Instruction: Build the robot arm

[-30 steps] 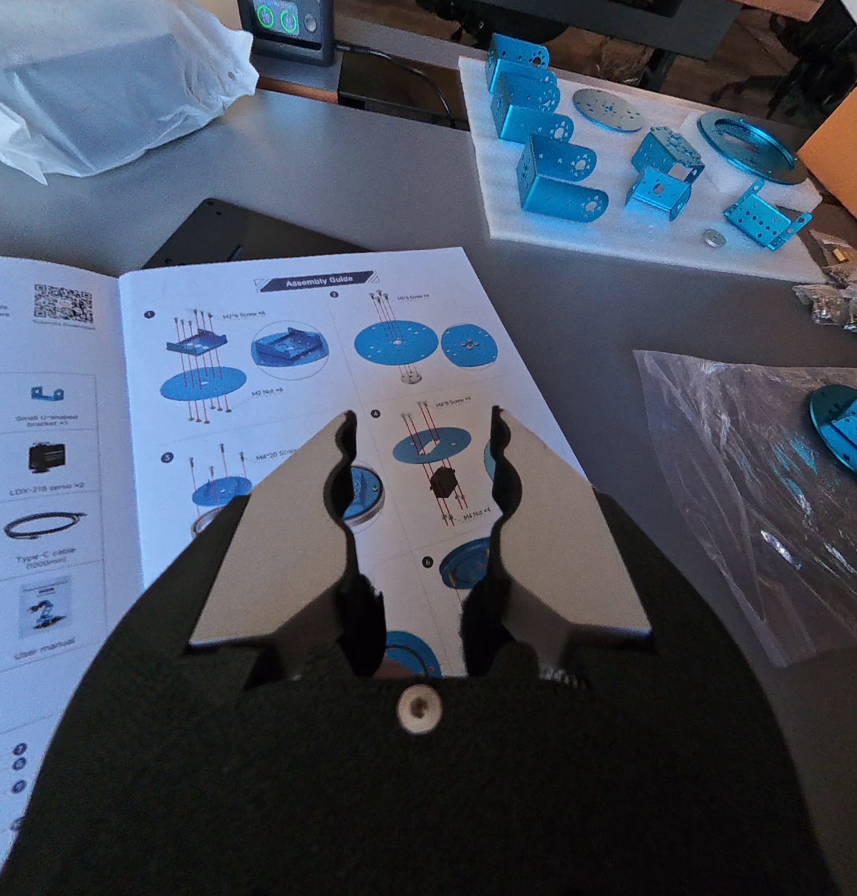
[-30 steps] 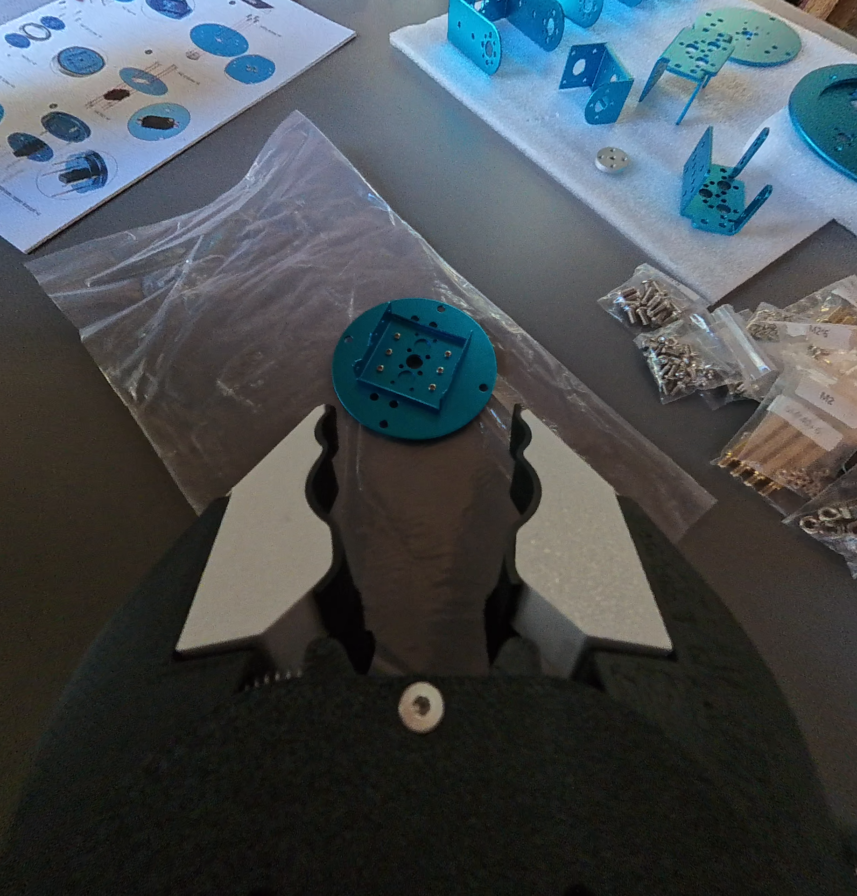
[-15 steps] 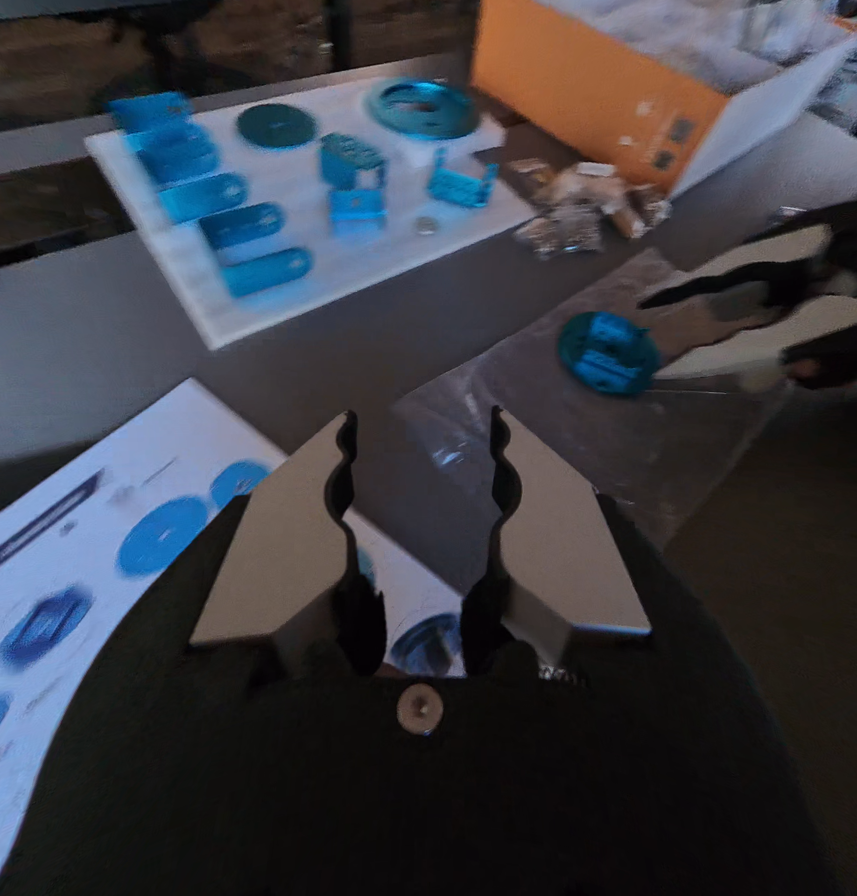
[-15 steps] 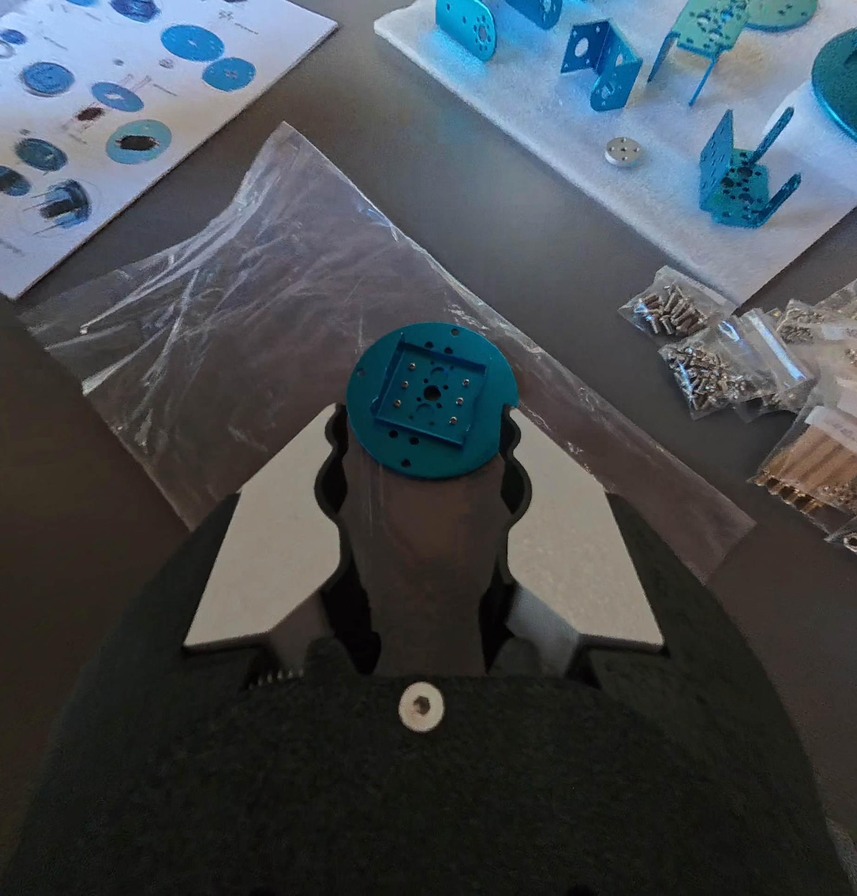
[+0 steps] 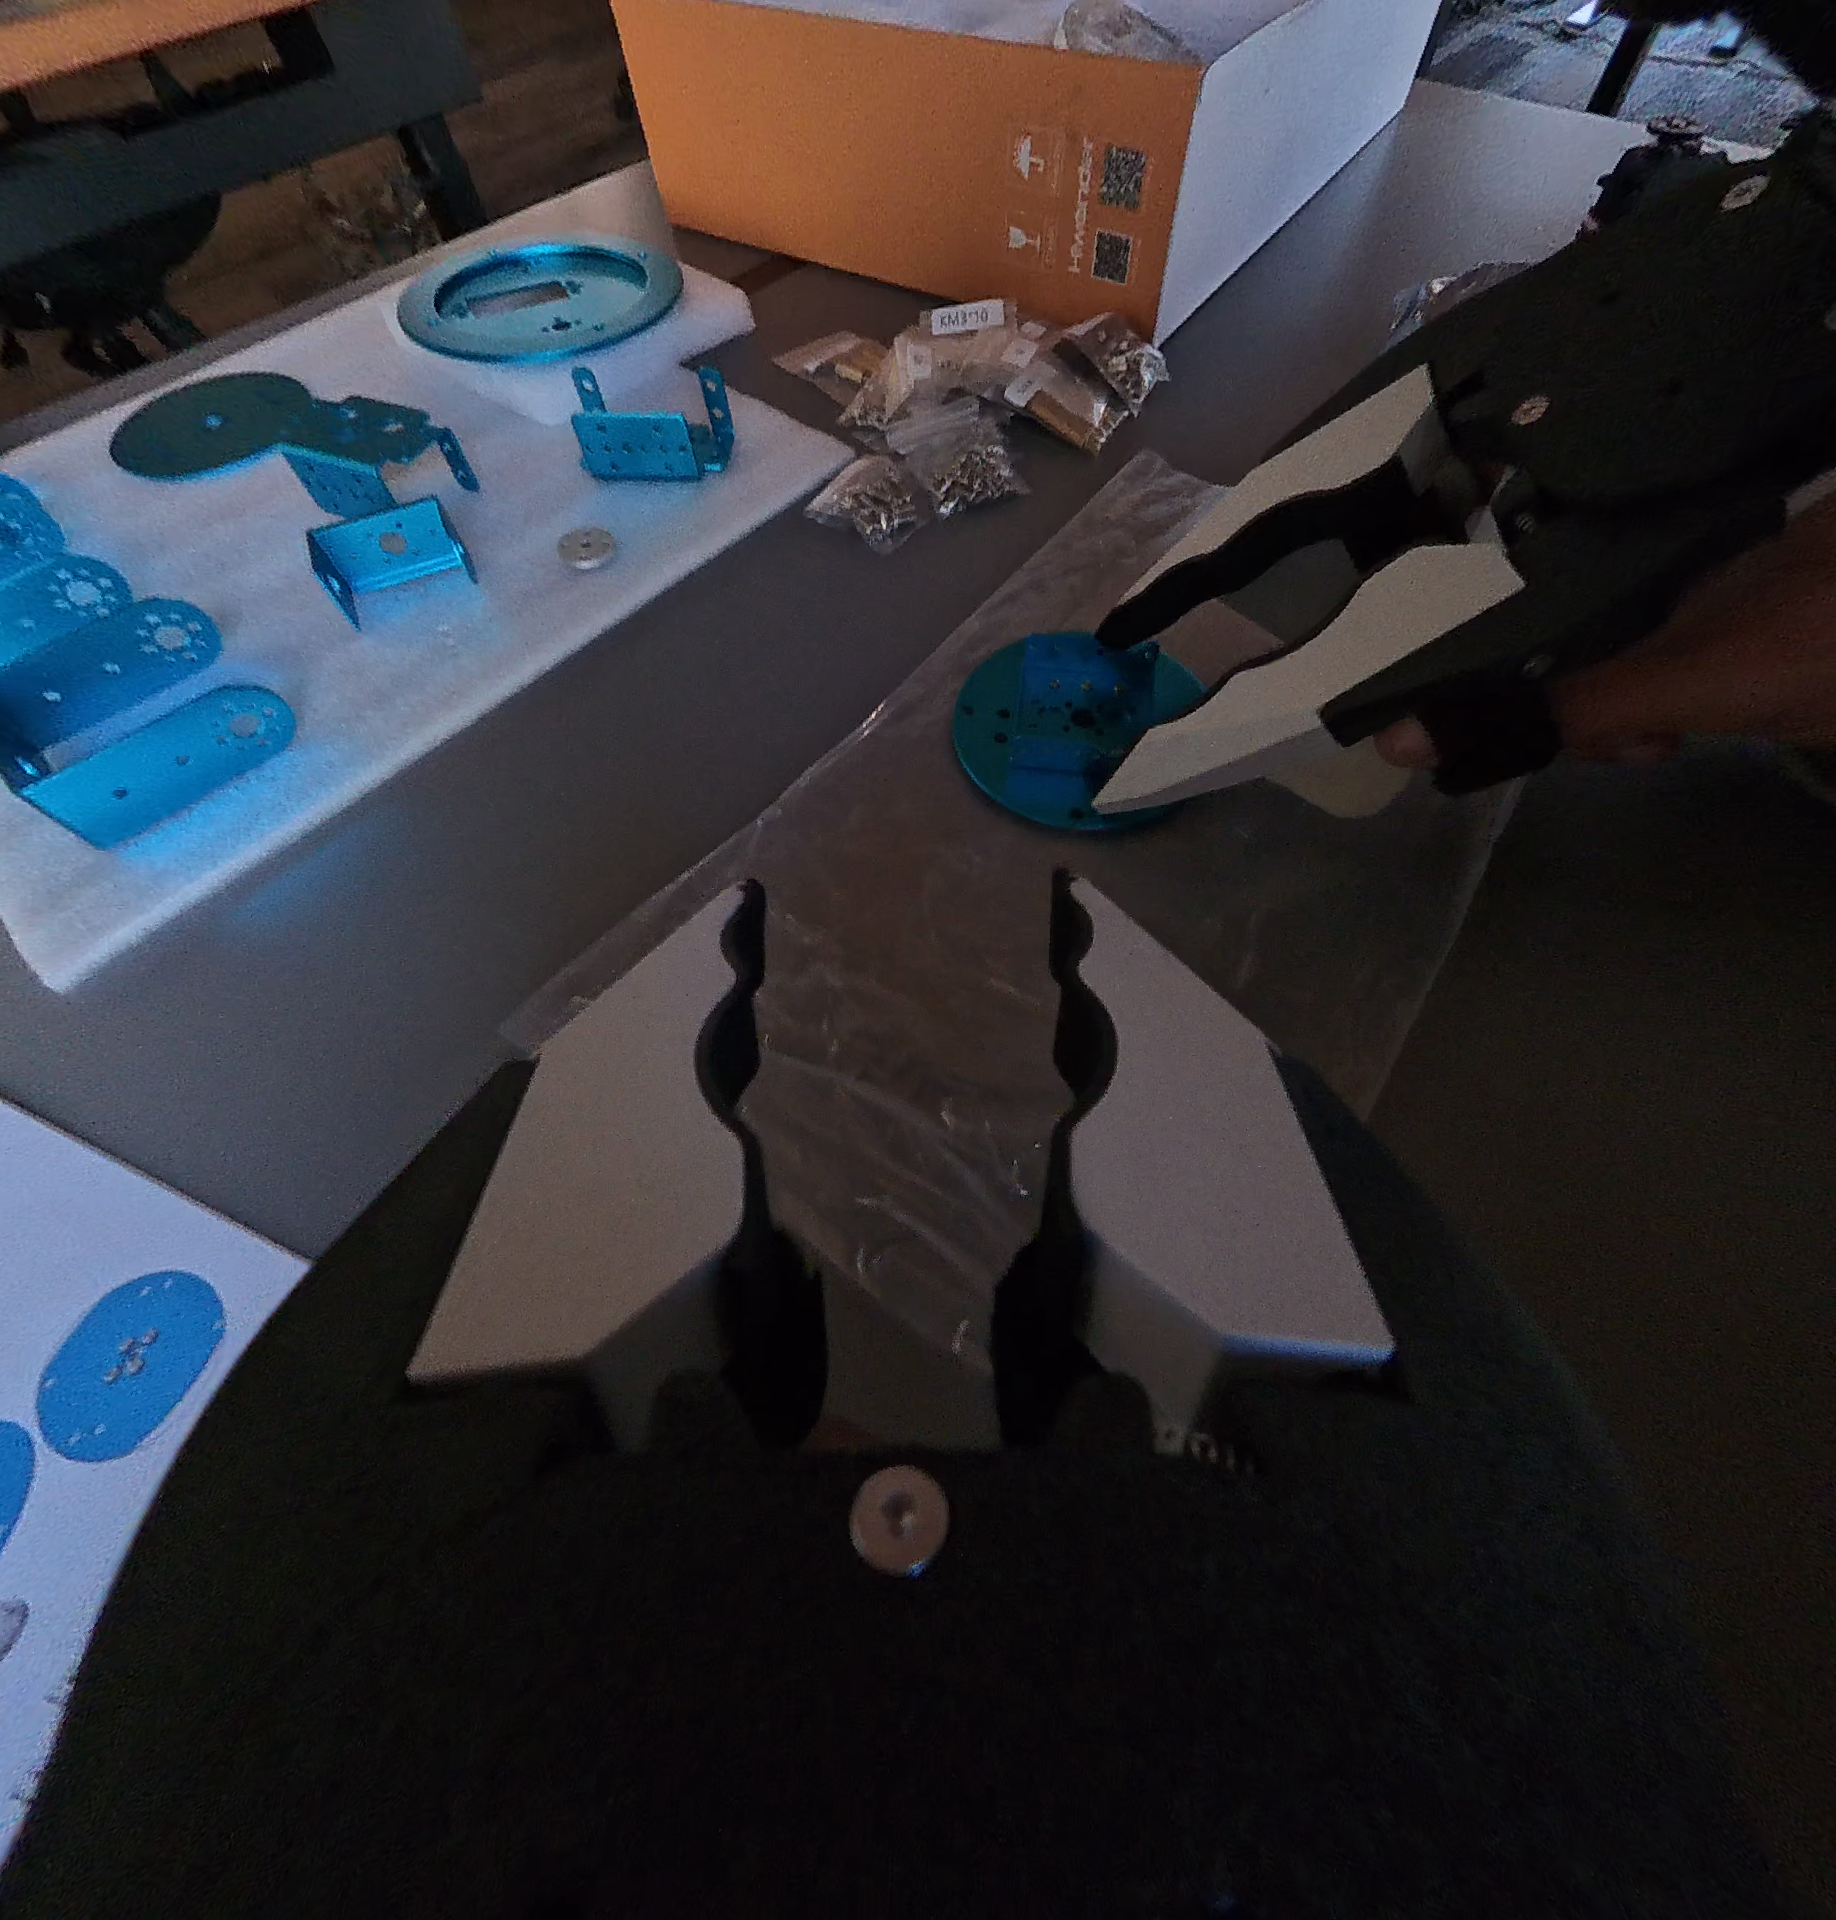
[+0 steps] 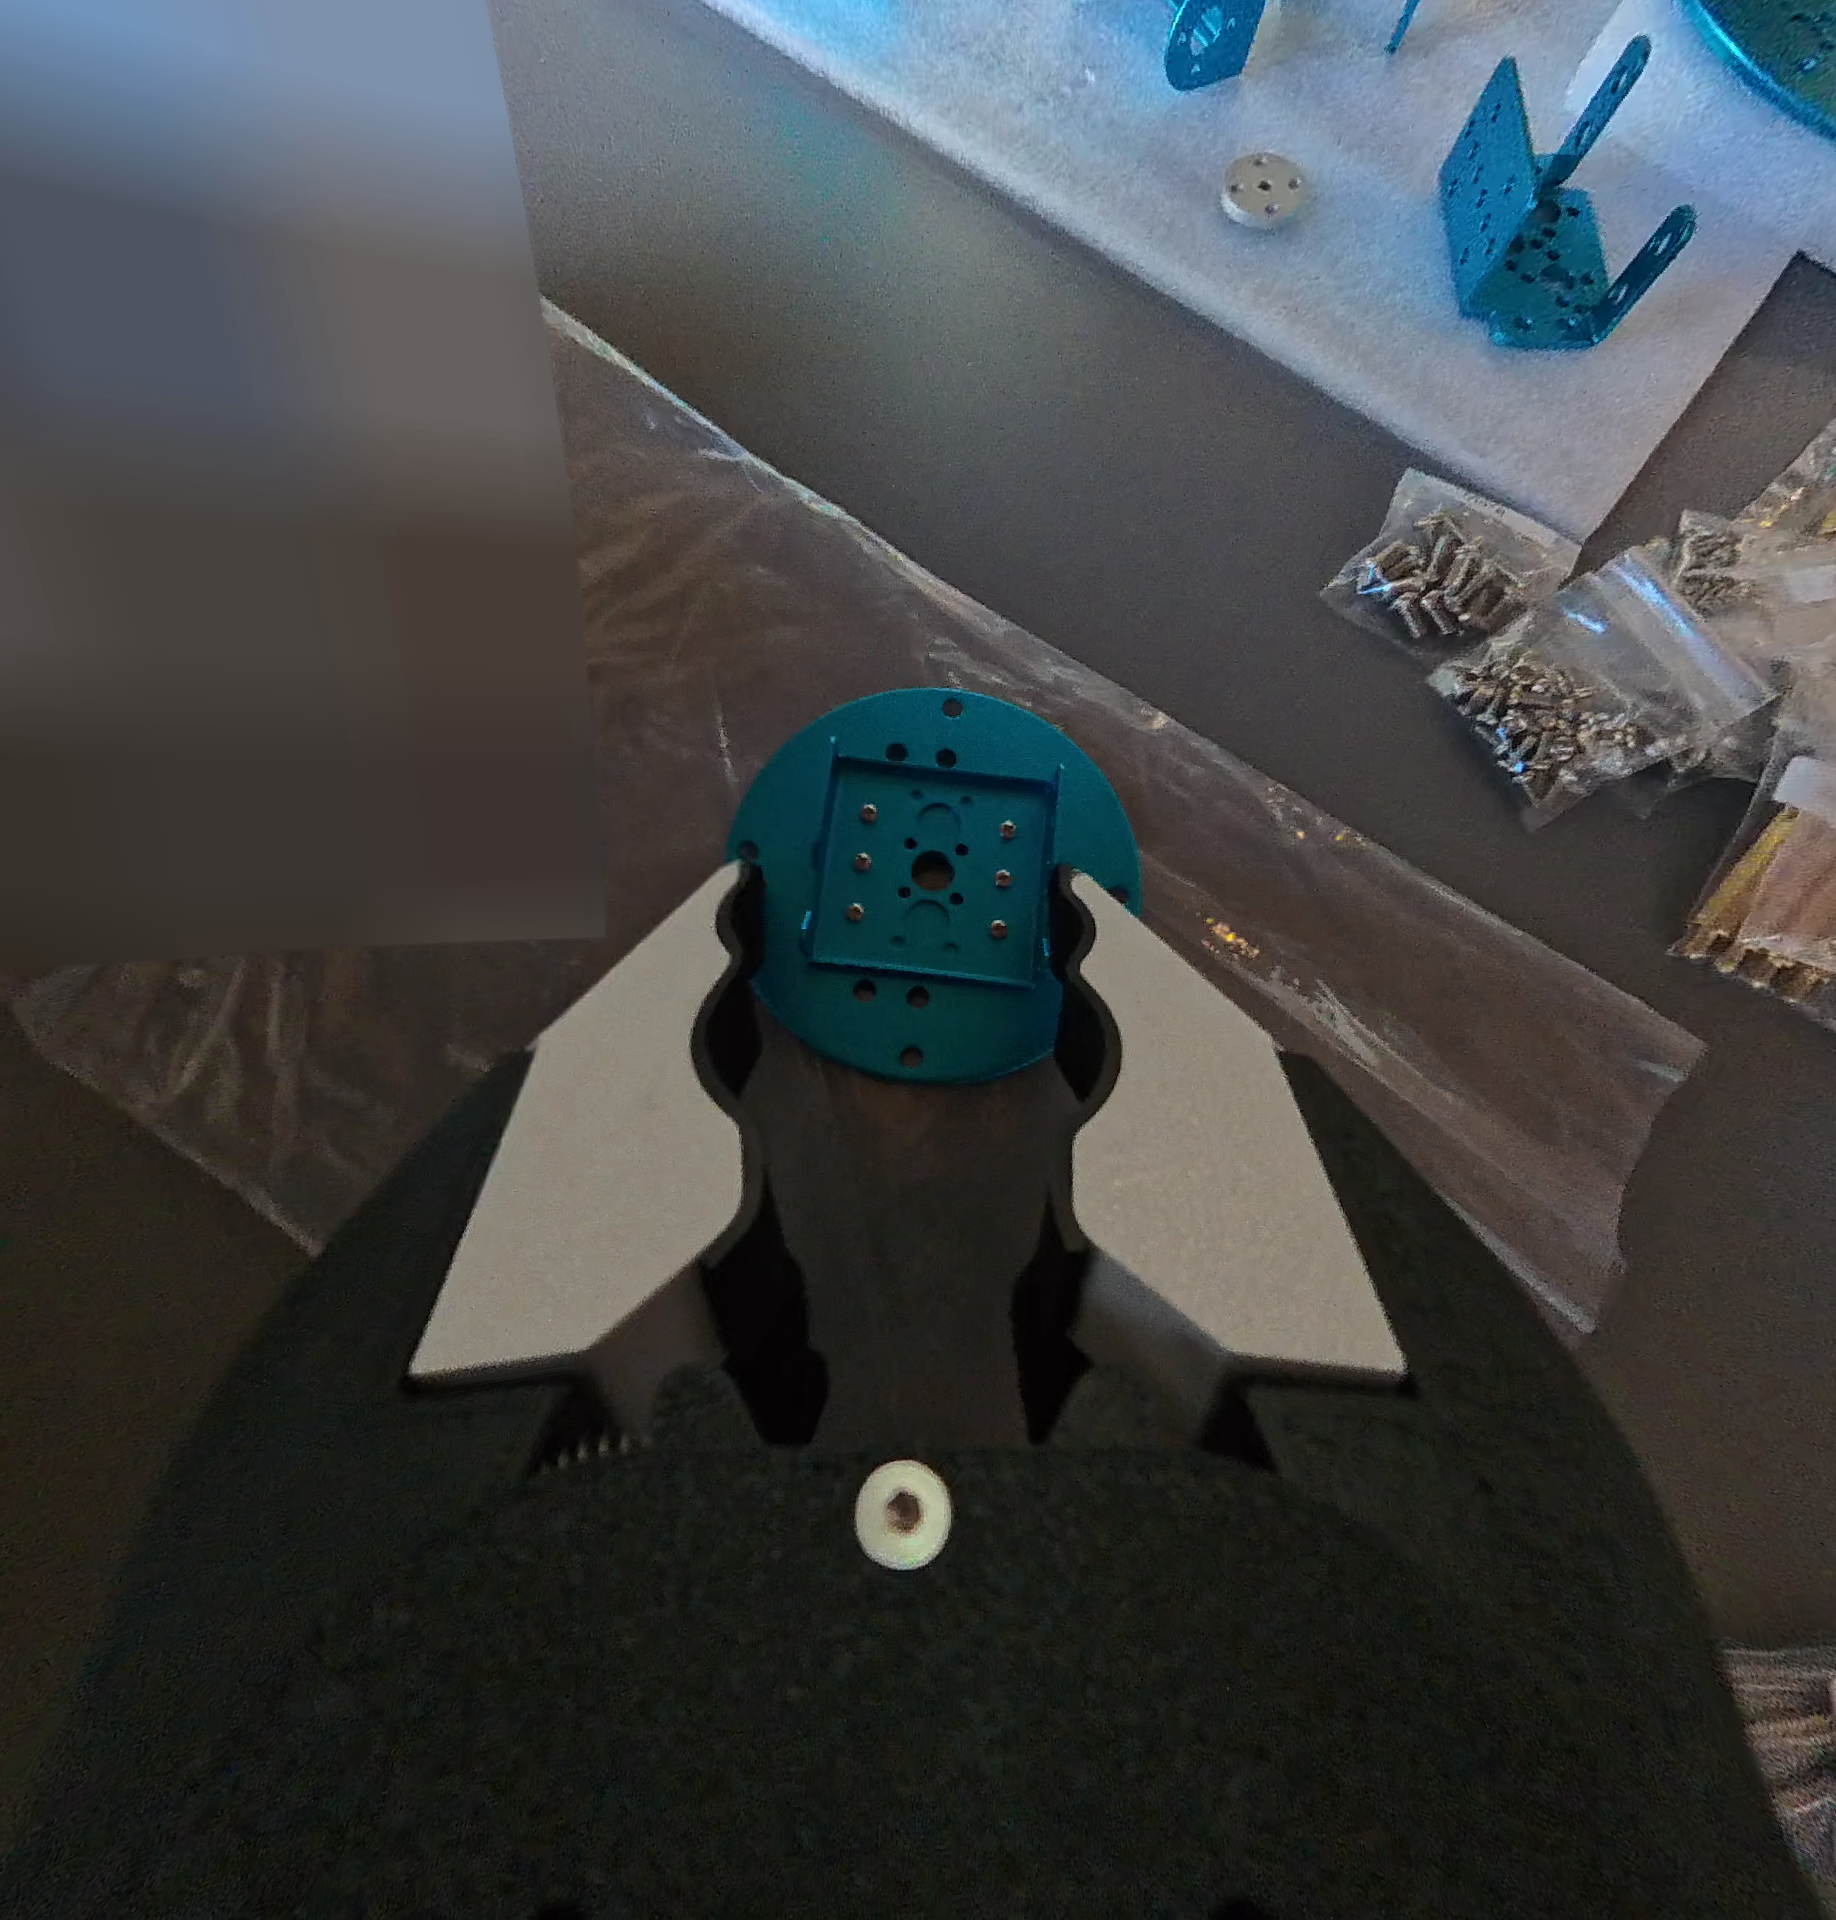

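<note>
A blue round disc with a square bracket screwed on it (image 6: 893, 732) lies on a clear plastic bag (image 6: 1309, 935) on the grey table. My right gripper (image 6: 911, 876) is open, its fingertips low on either side of the bracket and over the disc; I cannot tell if they touch it. In the left wrist view the right gripper (image 5: 1103, 715) reaches in from the right over the disc (image 5: 1007, 727), held by a hand. My left gripper (image 5: 903, 883) is open and empty above the near end of the bag (image 5: 893, 1039).
A white foam sheet (image 5: 270, 831) at the left carries several blue brackets, a blue ring (image 5: 540, 301) and a small silver hub (image 5: 587, 549). Small bags of screws (image 5: 955, 416) lie before an orange box (image 5: 893, 135). An open booklet (image 5: 62, 1299) lies near left.
My left gripper swung right, from over the booklet to over the bag. My right gripper moved forward and down so its fingers straddle the bracket, and its jaws narrowed a little.
</note>
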The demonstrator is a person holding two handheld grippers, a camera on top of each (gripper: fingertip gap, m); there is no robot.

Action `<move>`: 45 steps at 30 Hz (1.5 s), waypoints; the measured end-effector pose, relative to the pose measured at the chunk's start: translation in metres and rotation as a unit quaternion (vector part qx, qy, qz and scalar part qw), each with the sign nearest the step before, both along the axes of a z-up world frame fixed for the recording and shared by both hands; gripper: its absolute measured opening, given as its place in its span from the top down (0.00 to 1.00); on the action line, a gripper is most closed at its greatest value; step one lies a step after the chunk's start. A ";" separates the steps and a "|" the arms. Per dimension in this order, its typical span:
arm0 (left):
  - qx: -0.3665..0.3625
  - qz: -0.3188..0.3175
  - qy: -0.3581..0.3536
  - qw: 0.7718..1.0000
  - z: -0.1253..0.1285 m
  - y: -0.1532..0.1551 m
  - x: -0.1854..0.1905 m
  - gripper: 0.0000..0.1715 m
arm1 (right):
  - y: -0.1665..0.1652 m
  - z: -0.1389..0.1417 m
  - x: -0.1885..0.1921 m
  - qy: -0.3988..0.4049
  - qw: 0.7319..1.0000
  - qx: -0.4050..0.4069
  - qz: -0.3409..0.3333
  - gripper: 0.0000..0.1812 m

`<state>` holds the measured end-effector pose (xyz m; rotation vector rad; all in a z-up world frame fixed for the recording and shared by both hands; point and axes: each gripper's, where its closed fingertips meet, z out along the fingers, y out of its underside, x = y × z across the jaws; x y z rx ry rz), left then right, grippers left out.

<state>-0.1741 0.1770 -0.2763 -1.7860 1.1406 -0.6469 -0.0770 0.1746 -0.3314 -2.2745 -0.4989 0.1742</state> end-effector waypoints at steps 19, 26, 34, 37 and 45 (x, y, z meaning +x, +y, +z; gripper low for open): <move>-0.027 0.013 0.007 1.000 0.018 0.021 -0.015 0.68 | 0.011 0.069 0.029 -0.030 0.995 0.081 0.050 0.75; -0.056 0.038 0.100 0.993 0.093 0.090 -0.020 0.68 | -0.007 0.032 0.025 -0.010 0.994 0.034 0.106 0.75; -0.130 0.098 0.169 0.972 0.062 0.267 0.066 0.63 | -0.019 0.000 0.009 0.000 0.991 -0.007 0.137 0.75; -0.149 0.111 0.247 0.951 0.020 0.330 0.098 0.49 | -0.019 0.001 0.011 0.011 0.991 -0.010 0.132 0.75; -0.199 0.151 0.329 0.910 -0.058 0.399 0.120 0.39 | -0.016 0.003 0.018 -0.004 0.993 0.008 0.119 0.73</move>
